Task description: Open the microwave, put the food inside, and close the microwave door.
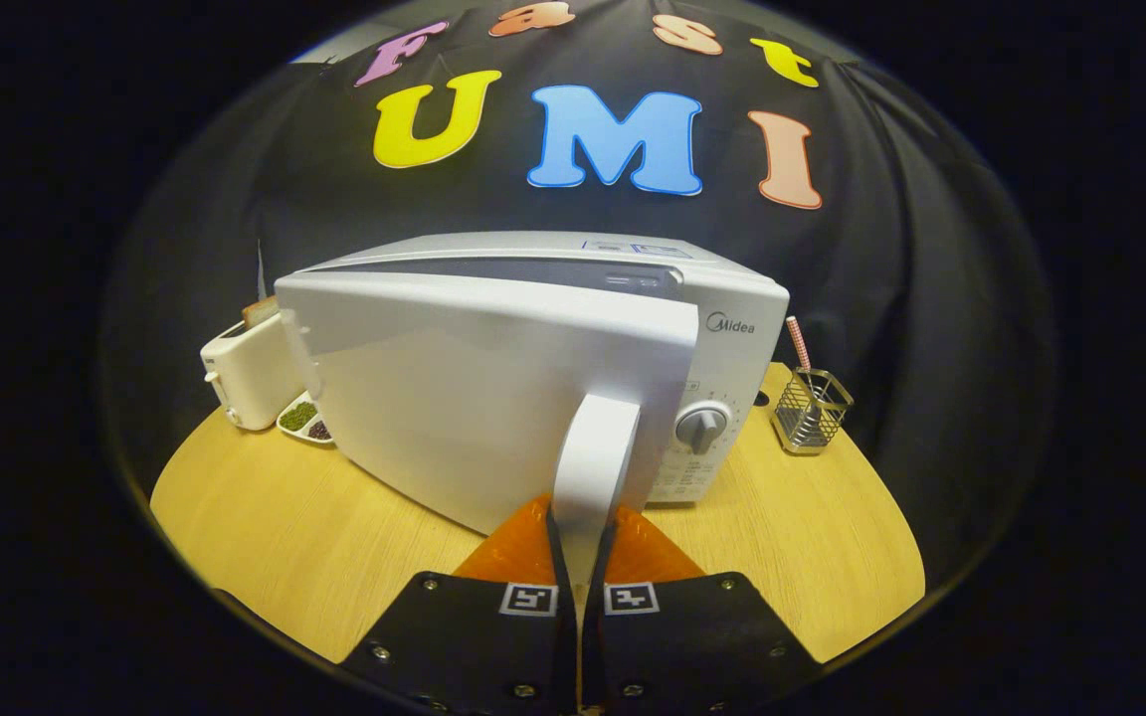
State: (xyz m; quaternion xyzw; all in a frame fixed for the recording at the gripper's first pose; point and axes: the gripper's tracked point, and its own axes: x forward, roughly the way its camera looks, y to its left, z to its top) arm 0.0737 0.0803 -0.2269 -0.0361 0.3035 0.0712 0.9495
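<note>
The microwave point(573, 378) is sitting on the wooden table point(792, 537), its door point(474, 398) swinging part-way open — the door handle point(593, 467) is standing between the two fingers, which are closing on it from both sides. The gripper point(581, 542) is pointing level at the handle's lower end, so the grasp is low. If the pull is running straight back instead of following the door's arc, the handle may be slipping out, or the whole oven may be sliding toward the toaster point(247, 373) and the small dish point(302, 418) beside it. The food itself I cannot make out. Off to the other side, a wire cup point(812, 410) with a straw is standing well clear.
</note>
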